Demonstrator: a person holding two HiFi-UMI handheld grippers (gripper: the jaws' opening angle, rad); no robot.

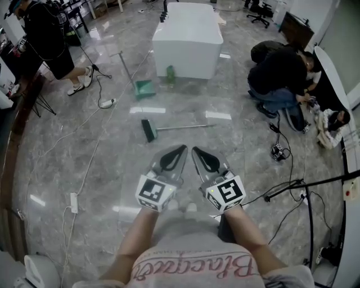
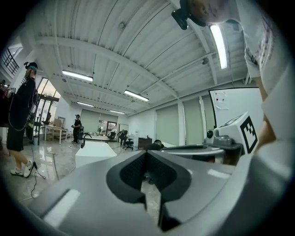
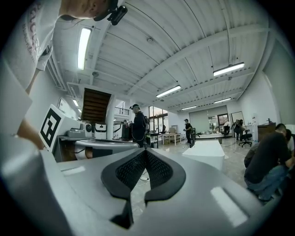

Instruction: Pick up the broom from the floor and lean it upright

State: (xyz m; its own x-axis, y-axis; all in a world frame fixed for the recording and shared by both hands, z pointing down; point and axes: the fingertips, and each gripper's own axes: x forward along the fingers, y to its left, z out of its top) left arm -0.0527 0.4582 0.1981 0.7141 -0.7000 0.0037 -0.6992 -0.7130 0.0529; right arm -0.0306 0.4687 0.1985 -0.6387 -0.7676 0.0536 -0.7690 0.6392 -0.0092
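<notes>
Broom [image 1: 174, 127] lies flat on the floor [image 1: 236, 169], bare floor along every edge. Beyond the broom: green dustpan [image 1: 144, 89], white counter [image 1: 188, 39]. Short of the broom: left gripper [image 2: 146, 152] and right gripper [image 3: 145, 151], jaws closed, empty.

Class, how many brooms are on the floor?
1: the broom lies flat mid-frame, handle pointing right. The green dustpan beyond it isn't one; others could hide behind the counter.

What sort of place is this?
Probably an open-plan office or lab space set up for recording: a polished, stone-look floor, a white island counter, an office chair at the back, and strip lights on a bare ribbed ceiling.
</notes>
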